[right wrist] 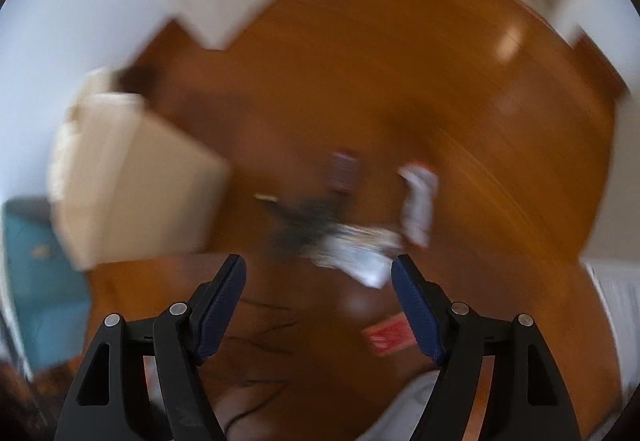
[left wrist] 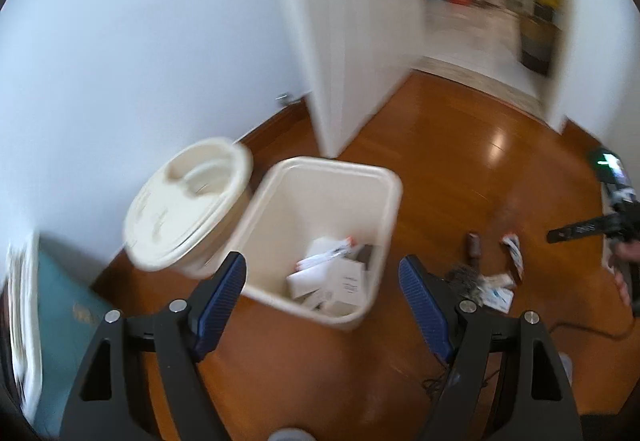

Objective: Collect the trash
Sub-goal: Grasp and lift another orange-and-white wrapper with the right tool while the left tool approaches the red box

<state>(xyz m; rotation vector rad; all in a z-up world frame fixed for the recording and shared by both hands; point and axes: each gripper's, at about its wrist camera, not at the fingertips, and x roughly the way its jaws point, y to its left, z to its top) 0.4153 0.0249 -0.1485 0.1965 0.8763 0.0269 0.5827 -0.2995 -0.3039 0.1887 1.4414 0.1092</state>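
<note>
Left tool [left wrist: 322, 281]: jaws wide apart, nothing between pads, above wood floor [left wrist: 460, 161]. Cream bin [left wrist: 384, 193] just ahead, lid [left wrist: 188, 201] swung back toward wall; paper scraps [left wrist: 332, 277] inside. Right tool [right wrist: 318, 283]: jaws spread, nothing held. Loose trash [right wrist: 352, 253] on floor right of bin; red wrapper [right wrist: 386, 337] nearer. View blurred.

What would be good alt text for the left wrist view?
An open cream plastic trash bin holding white paper scraps stands on a brown wooden floor, its cream lid alongside. The open left gripper hovers above; more litter lies beside the bin.
</note>
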